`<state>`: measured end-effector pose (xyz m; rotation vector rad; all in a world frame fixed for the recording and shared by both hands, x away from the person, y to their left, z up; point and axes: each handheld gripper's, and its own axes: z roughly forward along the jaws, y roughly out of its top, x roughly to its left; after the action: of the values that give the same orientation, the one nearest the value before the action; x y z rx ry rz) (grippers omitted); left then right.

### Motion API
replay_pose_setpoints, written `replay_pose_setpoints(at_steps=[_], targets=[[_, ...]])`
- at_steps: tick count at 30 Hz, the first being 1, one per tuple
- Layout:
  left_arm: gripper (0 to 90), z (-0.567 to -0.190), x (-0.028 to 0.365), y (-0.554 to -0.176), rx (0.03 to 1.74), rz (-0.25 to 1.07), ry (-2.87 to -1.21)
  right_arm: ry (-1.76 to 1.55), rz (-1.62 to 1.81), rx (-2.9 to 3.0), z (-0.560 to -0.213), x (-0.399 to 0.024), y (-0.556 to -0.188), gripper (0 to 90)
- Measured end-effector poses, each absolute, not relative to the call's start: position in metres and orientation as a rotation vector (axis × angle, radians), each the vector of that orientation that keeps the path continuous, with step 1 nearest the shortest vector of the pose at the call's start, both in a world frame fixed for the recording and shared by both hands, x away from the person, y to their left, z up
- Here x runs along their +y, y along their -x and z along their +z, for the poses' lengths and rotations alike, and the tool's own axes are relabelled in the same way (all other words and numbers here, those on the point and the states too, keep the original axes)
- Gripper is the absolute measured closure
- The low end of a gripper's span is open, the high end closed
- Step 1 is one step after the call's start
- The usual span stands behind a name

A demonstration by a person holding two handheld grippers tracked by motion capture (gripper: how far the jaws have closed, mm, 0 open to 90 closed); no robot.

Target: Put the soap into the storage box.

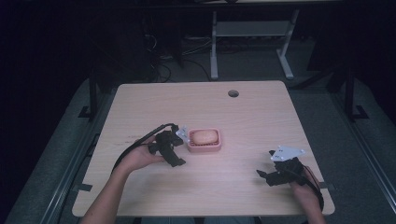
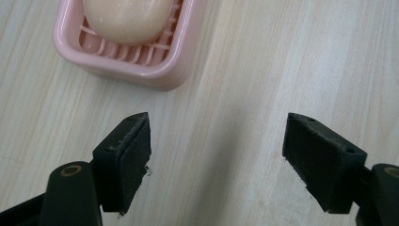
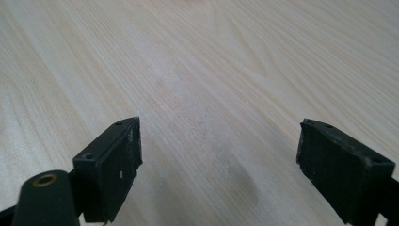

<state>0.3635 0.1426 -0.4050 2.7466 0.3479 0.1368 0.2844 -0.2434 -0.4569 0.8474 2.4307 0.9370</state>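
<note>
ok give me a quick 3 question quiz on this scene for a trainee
1. True or false: the soap lies in the pink dish.
2. Which tongs are nearer the dish? A) left tongs B) right tongs
3. Fill in: both tongs are ____, gripping nothing.

Key: 1 true; 2 A; 3 open

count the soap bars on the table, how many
1. A single soap bar lies in the pink soap dish near the table's middle, just beyond the left gripper. The dish's slatted floor shows beside it.
</note>
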Motion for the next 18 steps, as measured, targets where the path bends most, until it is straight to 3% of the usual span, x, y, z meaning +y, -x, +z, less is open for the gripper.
replay_pose_setpoints(at_steps=[18], targets=[[23.5, -0.414, 0.161, -0.349, 0.373, 0.140, -2.727, -0.864, 0.935, 2.420, -0.457, -0.245, -0.284, 14.0]])
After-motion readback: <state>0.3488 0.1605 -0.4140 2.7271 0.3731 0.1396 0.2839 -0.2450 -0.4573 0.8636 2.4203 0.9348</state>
